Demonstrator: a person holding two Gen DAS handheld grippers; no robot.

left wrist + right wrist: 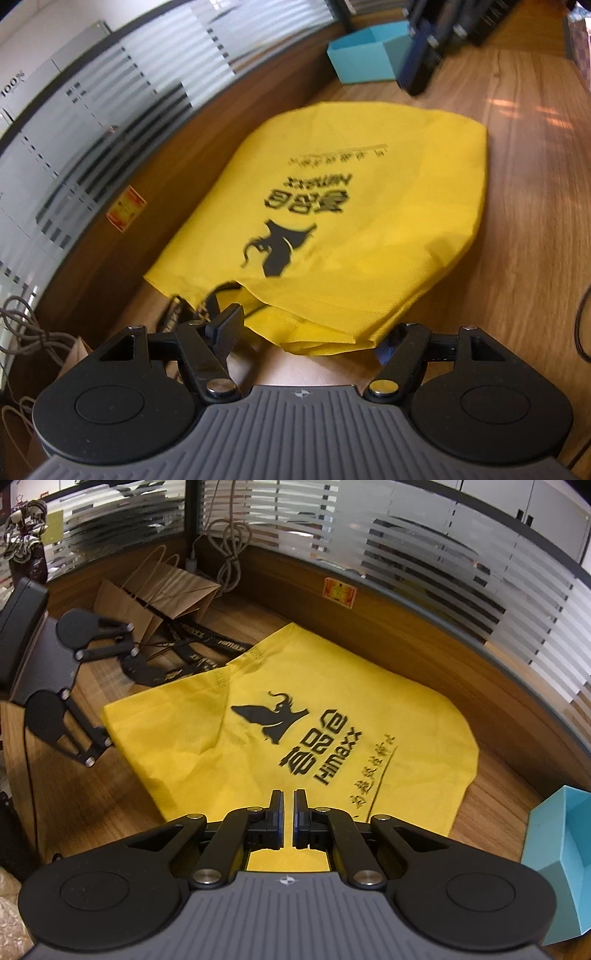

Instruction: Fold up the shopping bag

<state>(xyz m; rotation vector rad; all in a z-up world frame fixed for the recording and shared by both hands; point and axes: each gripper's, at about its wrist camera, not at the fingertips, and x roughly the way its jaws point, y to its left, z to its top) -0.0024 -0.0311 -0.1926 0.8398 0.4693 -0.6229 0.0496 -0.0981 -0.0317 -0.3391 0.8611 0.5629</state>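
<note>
The yellow shopping bag (295, 716) lies flat on the wooden surface (491, 805), its open end between the spread-apart left tool (306, 332), while the nearly clenched, empty right tool (289, 812) hovers over its near edge.

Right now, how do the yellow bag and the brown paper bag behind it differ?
The yellow shopping bag is soft cloth printed with a black logo, lying spread out in mid-table; the brown paper bag is stiff, plain and creased, tipped over near the back wall. The yellow bag looks larger. The left gripper is at the yellow bag's edge; nothing touches the paper one. Both have handles.
</note>
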